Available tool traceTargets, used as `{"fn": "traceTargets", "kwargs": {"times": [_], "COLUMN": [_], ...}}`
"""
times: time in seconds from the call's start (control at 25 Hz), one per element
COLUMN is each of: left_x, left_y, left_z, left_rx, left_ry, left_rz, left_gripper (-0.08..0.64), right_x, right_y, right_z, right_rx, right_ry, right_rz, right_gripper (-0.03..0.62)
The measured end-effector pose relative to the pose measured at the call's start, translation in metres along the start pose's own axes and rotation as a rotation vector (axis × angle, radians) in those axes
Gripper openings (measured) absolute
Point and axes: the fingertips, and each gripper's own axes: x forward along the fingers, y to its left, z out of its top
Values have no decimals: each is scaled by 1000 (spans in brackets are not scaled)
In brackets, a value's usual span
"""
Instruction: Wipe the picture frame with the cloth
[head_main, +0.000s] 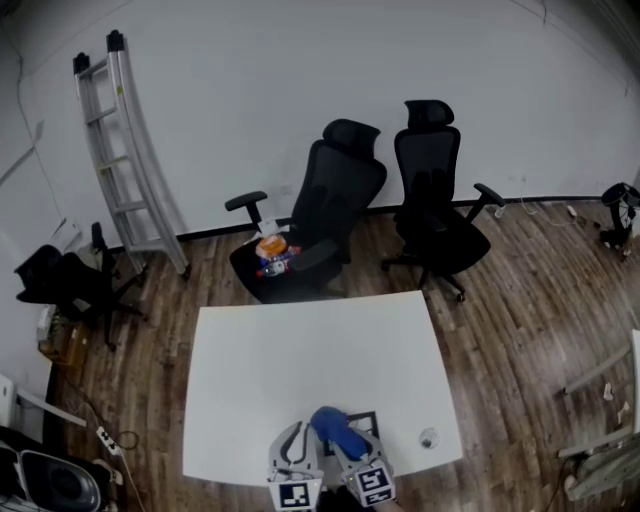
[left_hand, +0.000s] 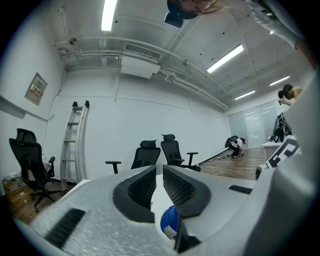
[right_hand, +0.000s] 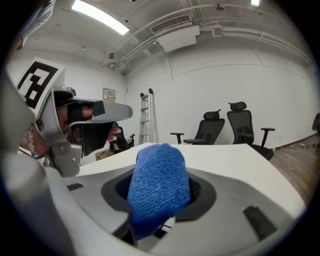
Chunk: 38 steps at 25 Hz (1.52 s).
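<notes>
Cloth (right_hand: 159, 180), blue, terry weave: clamped between the jaws of the right gripper (right_hand: 162, 200). It bulges up and forward past the tips and fills the whole gap between them.

Picture frame (head_main: 366, 414): dark edge only, lying flat on the white table (head_main: 300, 360) near its near edge. Most of it is covered by the cloth and the right gripper. The cloth sits directly over it; contact between the 2 cannot be confirmed from any view.

Left gripper (left_hand: 158, 186): jaws drawn together, only a thin slit between the ribbed pads, nothing in it. It sits just beside the right gripper on that gripper's left. The cloth shows low in the left gripper view, below and right of the jaws, outside them.

Small round object (head_main: 428, 437) rests on the table, right of the frame and apart from it.

Beyond the table: 2 black office chairs (head_main: 320, 215) and, at far left, a ladder (head_main: 130, 150) leaning on the wall.
</notes>
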Motion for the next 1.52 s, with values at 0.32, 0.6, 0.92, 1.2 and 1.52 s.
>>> {"fn": "traceTargets", "kwargs": {"times": [0.32, 0.6, 0.92, 1.2, 1.52], "left_x": [21, 32, 29, 23, 12], "left_y": [-17, -39, -41, -30, -19], "left_z": [-6, -12, -13, -8, -18], "left_rx": [-9, -22, -29, -17, -16], "left_ry": [-2, 8, -7, -22, -12], "left_rz": [-94, -165, -166, -136, -103], "left_gripper": [37, 37, 37, 37, 37], "right_x": [-30, -68, -58, -25, -27], "right_y": [-50, -92, -65, -14, 32], "right_z": [-14, -23, -1, 8, -17], "right_rx": [43, 87, 66, -11, -55], "right_ry": [31, 34, -32, -53, 27], "right_rz": [-182, -342, -270, -98, 26], "right_gripper": [161, 161, 161, 161, 161]}}
